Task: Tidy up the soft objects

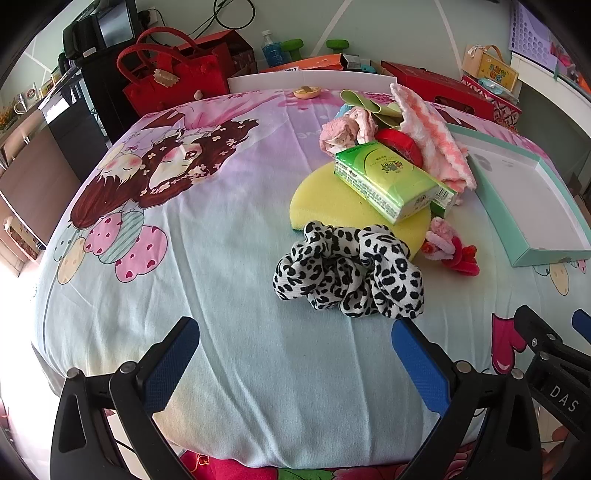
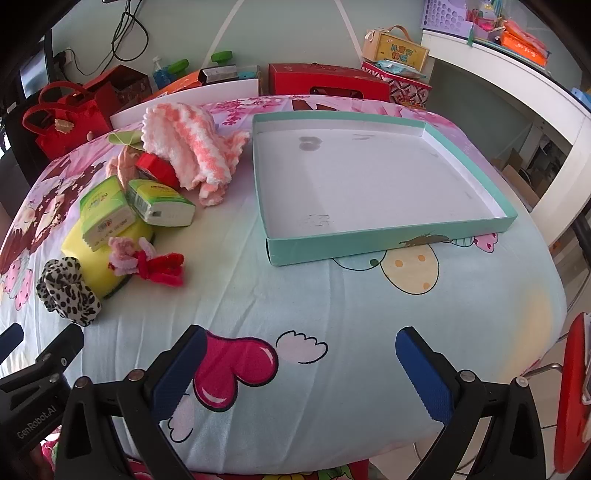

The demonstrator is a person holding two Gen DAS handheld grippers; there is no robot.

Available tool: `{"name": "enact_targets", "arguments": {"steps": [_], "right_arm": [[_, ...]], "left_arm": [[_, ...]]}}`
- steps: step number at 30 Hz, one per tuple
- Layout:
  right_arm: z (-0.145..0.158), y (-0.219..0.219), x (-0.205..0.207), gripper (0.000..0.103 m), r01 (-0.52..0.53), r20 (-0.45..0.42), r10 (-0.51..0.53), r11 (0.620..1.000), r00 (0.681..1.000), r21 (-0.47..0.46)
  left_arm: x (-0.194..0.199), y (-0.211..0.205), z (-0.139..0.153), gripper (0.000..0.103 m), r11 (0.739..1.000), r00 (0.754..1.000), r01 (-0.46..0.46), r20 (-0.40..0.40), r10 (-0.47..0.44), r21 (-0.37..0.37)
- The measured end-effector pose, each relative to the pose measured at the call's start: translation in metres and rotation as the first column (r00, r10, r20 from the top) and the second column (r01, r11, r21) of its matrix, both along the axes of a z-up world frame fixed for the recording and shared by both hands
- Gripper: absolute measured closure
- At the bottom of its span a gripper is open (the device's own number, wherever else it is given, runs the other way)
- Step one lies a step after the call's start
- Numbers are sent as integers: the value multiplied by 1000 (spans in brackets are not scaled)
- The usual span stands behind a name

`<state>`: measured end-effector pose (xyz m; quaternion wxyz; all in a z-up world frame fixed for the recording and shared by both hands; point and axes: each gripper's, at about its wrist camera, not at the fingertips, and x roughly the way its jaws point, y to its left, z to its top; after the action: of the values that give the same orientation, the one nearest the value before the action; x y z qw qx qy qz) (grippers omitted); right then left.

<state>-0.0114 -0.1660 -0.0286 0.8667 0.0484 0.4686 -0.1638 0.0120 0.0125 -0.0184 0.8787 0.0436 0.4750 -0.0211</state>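
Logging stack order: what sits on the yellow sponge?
Two green tissue packs rest on the sponge. The leopard scrunchie overlaps its near edge. Anything beneath the packs is hidden.

Pale green wall [image 2: 295, 33] behind; white shelf unit [image 2: 517, 85] on right; bright daylight.

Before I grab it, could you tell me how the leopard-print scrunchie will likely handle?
The leopard-print scrunchie looks like gathered, ruffled fabric, so it will probably squash and flop. It seems light. It lies flat on the bedsheet, so it is unlikely to roll.
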Motion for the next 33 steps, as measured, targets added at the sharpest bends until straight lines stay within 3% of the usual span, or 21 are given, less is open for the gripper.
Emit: {"name": "enact_targets", "arguments": {"steps": [22,25,29,33], "right_arm": [[1,0,0,0,0,7,0,1000,1000,2],[11,1,-7,0,-14,64,14,1000,998,11],[30,3,-7,0,-61,141,56,998,988,33],[47,10,4,0,-127,185,110,989,977,82]], "left_arm": [[1,1,-1,0,1000,1000,-1,-1,1,-2],[0,4,1,0,1000,1000,-8,12,8,-15],[-3,15,15,0,996,998,0,55,5,-93],[3,24,27,0,997,995,-12,97,20,-80]]}}
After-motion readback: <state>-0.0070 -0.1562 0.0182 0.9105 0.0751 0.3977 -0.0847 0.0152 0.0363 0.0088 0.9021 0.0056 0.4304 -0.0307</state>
